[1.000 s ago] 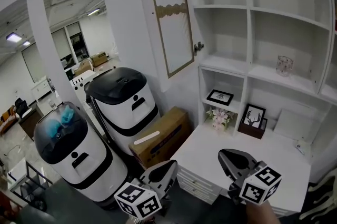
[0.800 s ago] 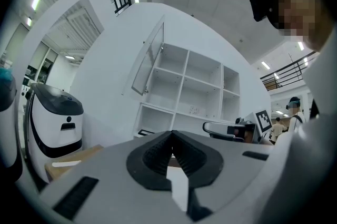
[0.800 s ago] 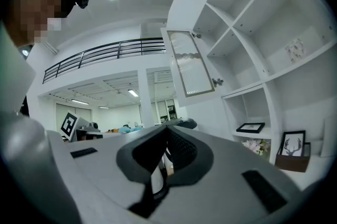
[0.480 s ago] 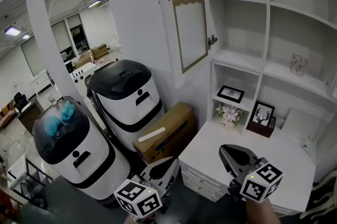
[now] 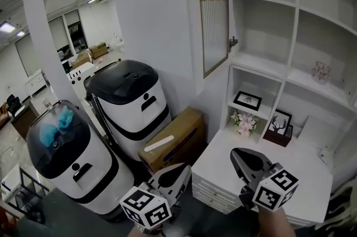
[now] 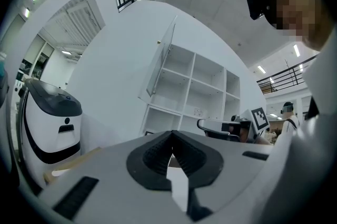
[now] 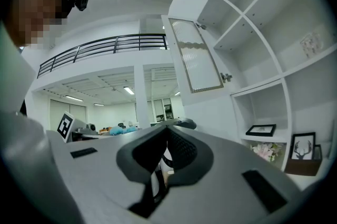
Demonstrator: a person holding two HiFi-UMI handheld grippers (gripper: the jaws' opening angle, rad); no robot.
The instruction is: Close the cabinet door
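The cabinet door, ribbed glass in a gold-trimmed white frame, stands swung open to the left of the white shelf unit. It also shows in the left gripper view and the right gripper view. My left gripper is low in the head view, shut and empty, above the gap beside the white desk. My right gripper hovers over the desk top, shut with nothing in it. Both are well below the door and apart from it.
Two white-and-black rounded machines stand at the left, with a cardboard box against the desk. The lower shelves hold picture frames, flowers and a glass.
The cabinet and its open door have slid to the right in the head view and look nearer. Both grippers stay shut and hold the same places low in the picture.
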